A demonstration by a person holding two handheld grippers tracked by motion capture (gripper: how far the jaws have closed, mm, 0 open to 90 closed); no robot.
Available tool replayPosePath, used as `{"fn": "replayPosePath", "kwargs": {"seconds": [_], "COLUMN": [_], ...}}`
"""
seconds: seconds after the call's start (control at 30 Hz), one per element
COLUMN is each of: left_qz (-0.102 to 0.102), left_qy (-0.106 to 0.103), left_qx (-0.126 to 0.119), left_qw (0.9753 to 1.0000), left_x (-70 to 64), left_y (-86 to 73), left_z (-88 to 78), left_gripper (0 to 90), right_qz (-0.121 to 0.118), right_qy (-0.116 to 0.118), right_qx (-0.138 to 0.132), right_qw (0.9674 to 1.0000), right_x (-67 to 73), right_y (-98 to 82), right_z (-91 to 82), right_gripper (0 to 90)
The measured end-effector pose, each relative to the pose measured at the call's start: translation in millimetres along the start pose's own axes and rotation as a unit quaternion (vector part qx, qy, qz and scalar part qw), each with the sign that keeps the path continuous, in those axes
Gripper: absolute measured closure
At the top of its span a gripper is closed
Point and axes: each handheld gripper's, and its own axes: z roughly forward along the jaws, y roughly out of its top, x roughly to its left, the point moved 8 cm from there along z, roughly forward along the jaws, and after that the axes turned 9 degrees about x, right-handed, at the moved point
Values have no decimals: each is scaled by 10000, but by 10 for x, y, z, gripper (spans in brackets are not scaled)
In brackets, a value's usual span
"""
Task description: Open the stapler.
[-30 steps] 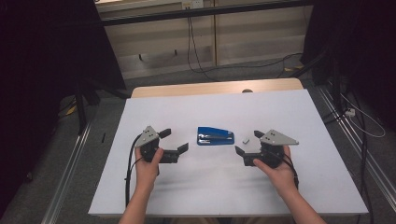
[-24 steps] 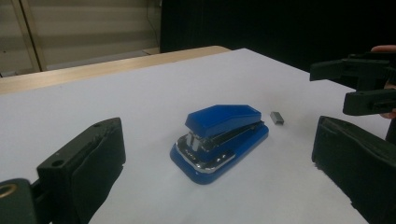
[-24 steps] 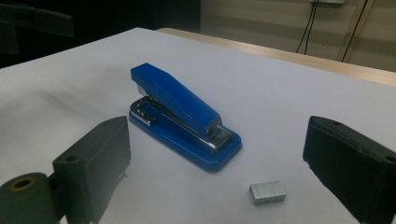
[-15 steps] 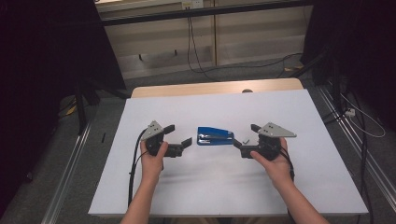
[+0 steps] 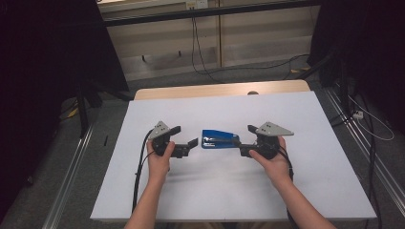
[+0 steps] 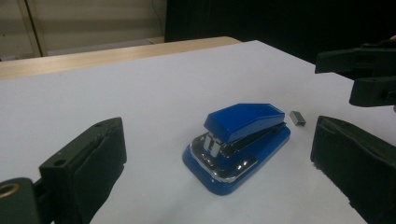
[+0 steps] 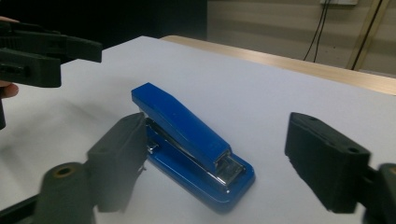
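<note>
Two hand-held grippers close in on a blue stapler (image 5: 219, 140) from either side, neither yet touching it.

The stapler, lying flat near the middle of the white table cover (image 5: 229, 191), is the landmark. To its left, the left gripper (image 5: 185, 141) stands with jaws wide apart and empty, just short of the stapler's end. Just beside the stapler's far end lies a small grey strip of staples (image 6: 297, 118). To its right, the right gripper (image 5: 244, 138) has jaws apart, lately narrowing, one pad near the stapler's side, nothing clamped. The likely risk: the smooth, sloped top could slip from the pads, or a one-sided push could slide the stapler across the cover and knock the loose staples away.
</note>
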Motion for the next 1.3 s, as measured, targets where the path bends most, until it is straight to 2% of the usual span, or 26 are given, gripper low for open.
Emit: {"fn": "replayPosePath", "kwargs": {"seconds": [0.07,0.1,0.13,0.17,0.23,0.33,0.37,0.4,0.47,0.63,0.7,0.73,0.8,0.87,0.93,1.0,1.1,1.23,1.3], "left_qz": [97,112,122,117,88,90,113,150,245,156,141,154,212,175,164,212,166,163,135], "left_qy": [4,22,-19,-60,-84,-41,-33,-17,-13,48,98,116,119,71,52,65,110,158,143], "left_qx": [162,176,162,182,196,214,282,333,429,341,339,350,428,479,498,535,549,638,664], "left_qw": [9998,9998,9998,9997,9997,9997,9995,9993,9988,9993,9993,9992,9988,9987,9986,9983,9983,9977,9976], "left_x": [6,4,-6,-12,-14,13,27,29,45,101,115,119,130,133,126,120,132,141,137], "left_y": [-6,2,13,17,16,10,4,3,8,54,63,64,46,27,17,9,3,-15,-22], "left_z": [33,49,67,84,125,173,184,193,211,232,243,249,270,280,290,296,303,301,301], "left_gripper": [35,35,35,35,35,39,40,40,40,40,40,40,38,36,35,34,33,39,41], "right_qz": [-82,-82,-73,24,39,-73,-118,-119,-131,-356,-602,-602,-748,-762,-881,-928,-1034,-1082,-1194], "right_qy": [83,83,129,278,328,407,436,553,572,705,681,681,719,739,716,719,688,676,663], "right_qx": [89,89,131,231,235,319,353,399,425,617,762,762,849,899,990,1034,1083,1071,1109], "right_qw": [9999,9999,9998,9993,9992,9986,9984,9976,9974,9950,9929,9929,9910,9903,9886,9877,9863,9860,9844], "right_x": [35,35,48,82,97,152,167,203,211,283,335,335,376,396,414,428,449,462,477], "right_y": [5,5,9,14,24,34,29,16,7,-42,-55,-55,-61,-64,-75,-84,-92,-92,-108], "right_z": [59,59,77,111,126,178,196,235,256,372,449,449,504,568,637,677,723,760,790], "right_gripper": [330,330,372,460,484,569,609,697,731,894,900,900,900,900,900,900,900,900,900]}}
